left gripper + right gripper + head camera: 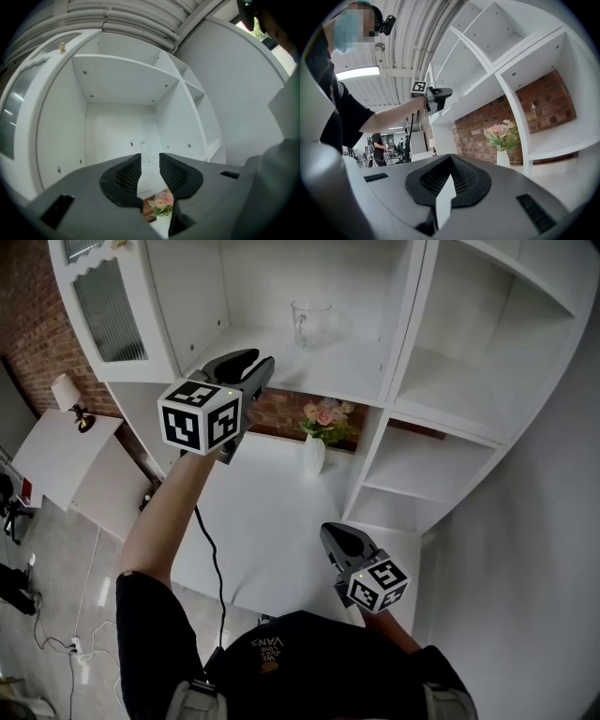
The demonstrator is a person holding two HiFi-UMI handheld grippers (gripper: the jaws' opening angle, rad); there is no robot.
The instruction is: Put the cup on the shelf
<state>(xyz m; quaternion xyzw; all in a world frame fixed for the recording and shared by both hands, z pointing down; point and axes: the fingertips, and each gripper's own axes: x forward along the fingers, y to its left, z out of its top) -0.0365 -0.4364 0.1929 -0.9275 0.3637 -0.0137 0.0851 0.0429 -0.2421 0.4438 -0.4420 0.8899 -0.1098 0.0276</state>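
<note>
A clear glass cup (310, 322) stands upright on the white shelf (352, 371) of the wall unit, toward the back. My left gripper (251, 366) is raised at the shelf's front left edge, a short way from the cup, open and holding nothing. In the left gripper view the cup (145, 151) shows faintly against the back wall, beyond the parted jaws of the left gripper (150, 160). My right gripper (330, 532) hangs low over the white tabletop (267, 521), shut and empty. In its own view the right gripper (450, 158) has its jaw tips touching.
A white vase of pink flowers (318, 435) stands on the tabletop under the shelf, also seen as the vase (503, 140). Open compartments (441, 381) lie to the right. A glazed cabinet door (108, 310) is at the left. A cable (214, 559) hangs from the left arm.
</note>
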